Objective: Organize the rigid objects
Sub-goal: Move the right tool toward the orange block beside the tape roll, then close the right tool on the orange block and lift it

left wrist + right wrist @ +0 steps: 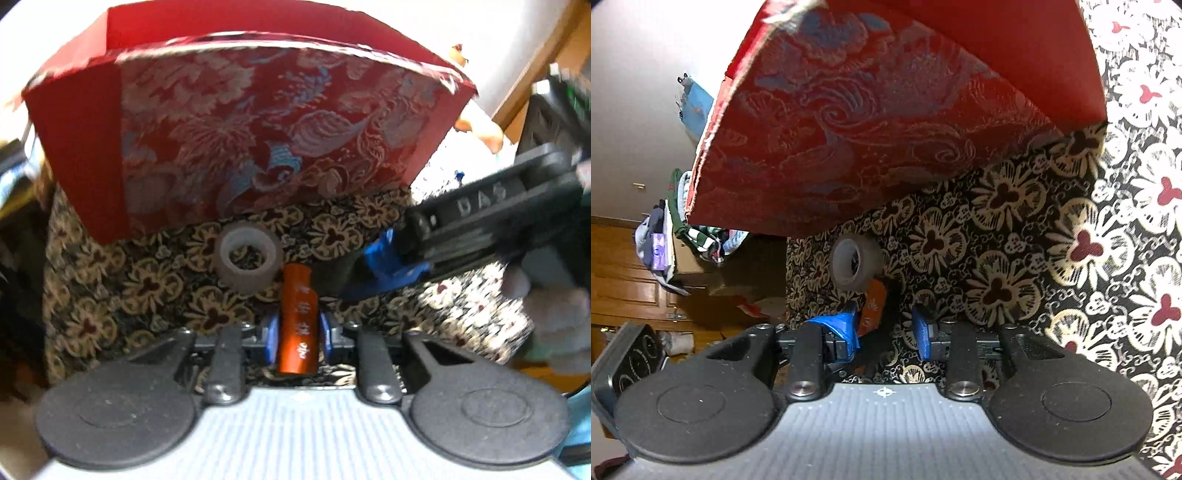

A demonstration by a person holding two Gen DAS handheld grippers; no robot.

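Note:
An orange tube with pale lettering (298, 325) stands between the blue pads of my left gripper (299, 332), which is shut on its lower half. My right gripper (369, 266) reaches in from the right, its tips just beside the tube's top end. In the right wrist view, the orange tube (873, 308) sits against the left fingertip of my right gripper (886, 328). The other pad stands clear of it, so that gripper is open. A clear tape roll (249, 262) (855, 262) lies on the cloth just beyond the tube.
A tall red brocade box (258, 129) (868, 129) stands close behind the tape. The flower-patterned tablecloth (110, 295) (997, 240) covers the table. A gloved hand (554, 314) holds the right gripper. Bags and boxes (683, 251) sit on a wooden floor past the table's edge.

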